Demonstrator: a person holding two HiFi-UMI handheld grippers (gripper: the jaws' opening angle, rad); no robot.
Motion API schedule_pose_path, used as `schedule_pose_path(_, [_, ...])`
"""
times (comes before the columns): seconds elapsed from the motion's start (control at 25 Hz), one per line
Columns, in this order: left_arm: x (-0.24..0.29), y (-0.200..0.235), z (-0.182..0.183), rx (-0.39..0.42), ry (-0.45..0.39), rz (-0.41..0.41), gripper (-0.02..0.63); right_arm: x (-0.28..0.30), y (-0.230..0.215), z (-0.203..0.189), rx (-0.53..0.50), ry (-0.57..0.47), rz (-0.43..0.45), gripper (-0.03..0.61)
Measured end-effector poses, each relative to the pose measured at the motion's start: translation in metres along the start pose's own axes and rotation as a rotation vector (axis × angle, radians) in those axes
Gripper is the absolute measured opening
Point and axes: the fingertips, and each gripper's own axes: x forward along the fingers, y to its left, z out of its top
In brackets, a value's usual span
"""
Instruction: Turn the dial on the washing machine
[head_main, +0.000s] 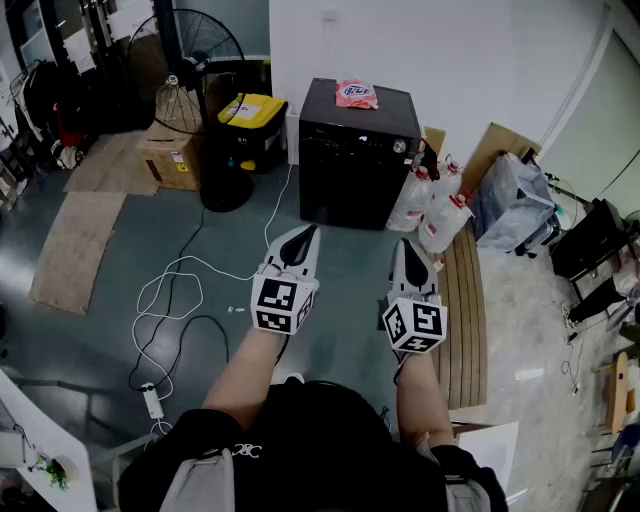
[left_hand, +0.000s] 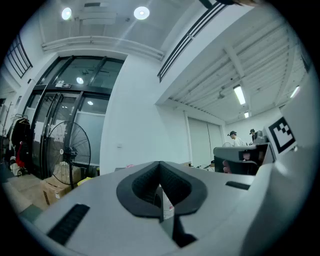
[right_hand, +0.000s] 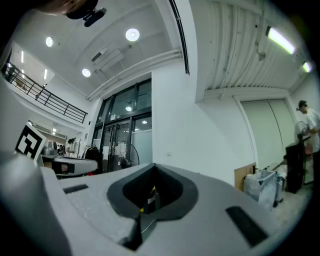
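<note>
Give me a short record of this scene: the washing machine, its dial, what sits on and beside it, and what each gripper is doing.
Washing machine: black, on the floor ahead of both grippers
Dial: silver knob at the front's upper right; nothing touching it
On top: pink packet
To its right: white plastic bottles with red caps, on the floor
To its left: black tote with a yellow lid, standing fan
Left gripper: jaws together, empty, short of the machine
Right gripper: jaws together, empty, short of the machine
</note>
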Motion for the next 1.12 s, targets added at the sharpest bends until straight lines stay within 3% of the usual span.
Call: schedule_pose_path(1.12, [0.058,0.052,-0.025,-0.02,0.025,-0.126,-0.009,0.062,0.013,-0.04,-0.015,0.05,-0.134,-0.005])
